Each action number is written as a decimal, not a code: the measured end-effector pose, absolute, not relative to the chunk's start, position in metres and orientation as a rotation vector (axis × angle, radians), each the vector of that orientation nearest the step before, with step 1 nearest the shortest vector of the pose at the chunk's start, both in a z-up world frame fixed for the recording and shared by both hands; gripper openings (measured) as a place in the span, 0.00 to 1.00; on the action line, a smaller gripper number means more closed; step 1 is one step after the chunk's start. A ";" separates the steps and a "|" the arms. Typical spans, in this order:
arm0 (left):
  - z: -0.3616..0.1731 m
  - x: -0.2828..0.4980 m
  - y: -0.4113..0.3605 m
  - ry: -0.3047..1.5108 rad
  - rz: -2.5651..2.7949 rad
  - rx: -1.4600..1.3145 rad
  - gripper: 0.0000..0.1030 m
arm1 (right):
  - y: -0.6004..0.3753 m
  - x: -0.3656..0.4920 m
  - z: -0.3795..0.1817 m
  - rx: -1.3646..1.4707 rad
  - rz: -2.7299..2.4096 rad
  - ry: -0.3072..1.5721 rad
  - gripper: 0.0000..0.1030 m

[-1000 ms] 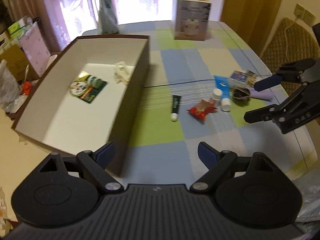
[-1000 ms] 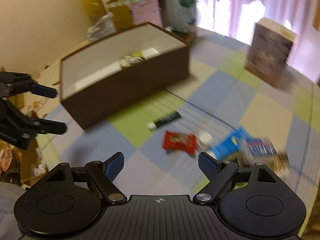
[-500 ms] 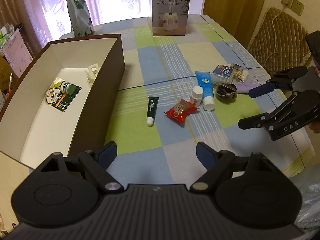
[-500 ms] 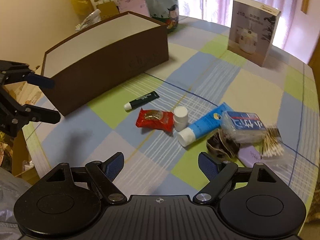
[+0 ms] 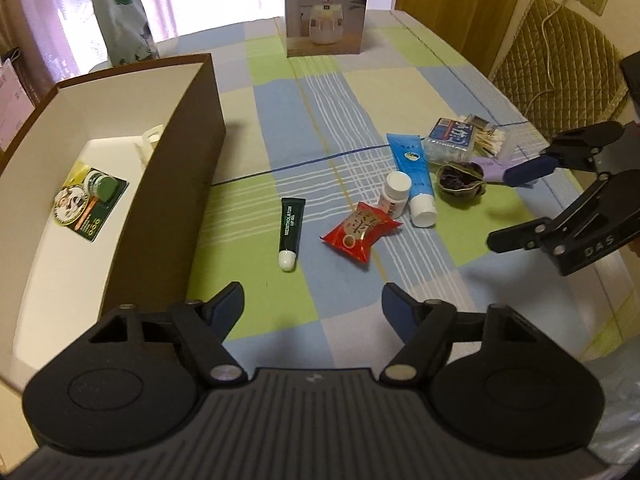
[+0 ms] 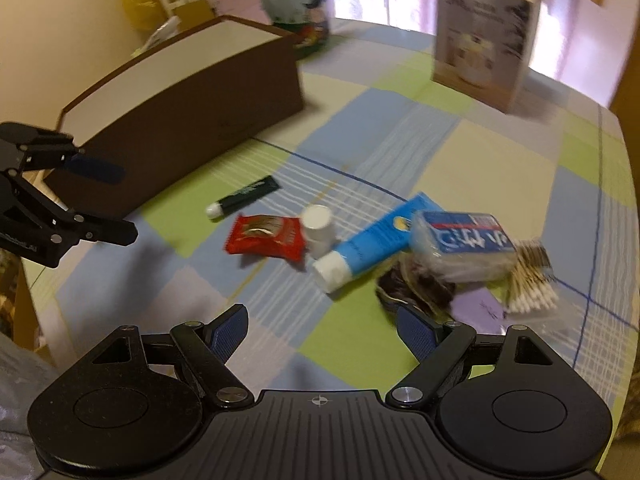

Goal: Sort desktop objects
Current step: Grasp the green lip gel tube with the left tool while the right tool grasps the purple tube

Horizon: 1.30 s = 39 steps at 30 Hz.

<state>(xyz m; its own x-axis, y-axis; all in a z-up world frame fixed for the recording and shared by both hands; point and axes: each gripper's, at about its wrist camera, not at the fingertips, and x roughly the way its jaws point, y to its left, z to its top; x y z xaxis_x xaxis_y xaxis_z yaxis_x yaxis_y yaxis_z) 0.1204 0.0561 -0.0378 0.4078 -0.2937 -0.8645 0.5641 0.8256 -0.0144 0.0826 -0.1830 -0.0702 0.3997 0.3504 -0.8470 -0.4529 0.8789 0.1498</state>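
Both tools hover with jaws wide and nothing held — the left gripper [image 5: 312, 304] nearest the brown box [image 5: 180, 184], the right gripper [image 6: 322, 332] on the far side of the clutter from it. The loose items lie beside the box: green tube [image 5: 290, 232] closest, then red packet [image 5: 360, 232], white bottle [image 5: 394, 196] and blue tube [image 5: 414, 178]. The best next pick is probably the isolated green tube, gripped across its width. Only the left view shows the box's inside — a green card [image 5: 90, 204] lies there; the right view, blurred, shows the cotton swabs [image 6: 532, 280] closer.
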 end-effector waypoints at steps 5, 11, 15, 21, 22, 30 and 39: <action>-0.054 0.145 0.048 1.043 -0.530 0.286 0.59 | -0.202 0.091 -0.073 -0.015 0.422 1.056 0.84; -0.073 0.180 0.031 1.081 -0.495 0.267 0.41 | -0.216 0.094 -0.075 0.040 0.355 1.067 0.84; -0.086 0.197 0.021 1.095 -0.500 0.286 0.37 | -0.228 0.094 -0.077 0.067 0.309 1.071 0.84; -0.105 0.215 0.012 1.133 -0.493 0.292 0.29 | -0.246 0.095 -0.080 0.081 0.252 1.079 0.84; -0.108 0.217 0.010 1.136 -0.491 0.293 0.27 | -0.247 0.096 -0.080 0.079 0.249 1.080 0.84; -0.122 0.215 0.009 1.141 -0.490 0.327 0.13 | -0.257 0.102 -0.085 0.034 0.247 1.071 0.84; -0.120 0.181 0.033 1.186 -0.489 0.322 0.13 | -0.278 0.119 -0.107 -0.180 0.294 1.079 0.84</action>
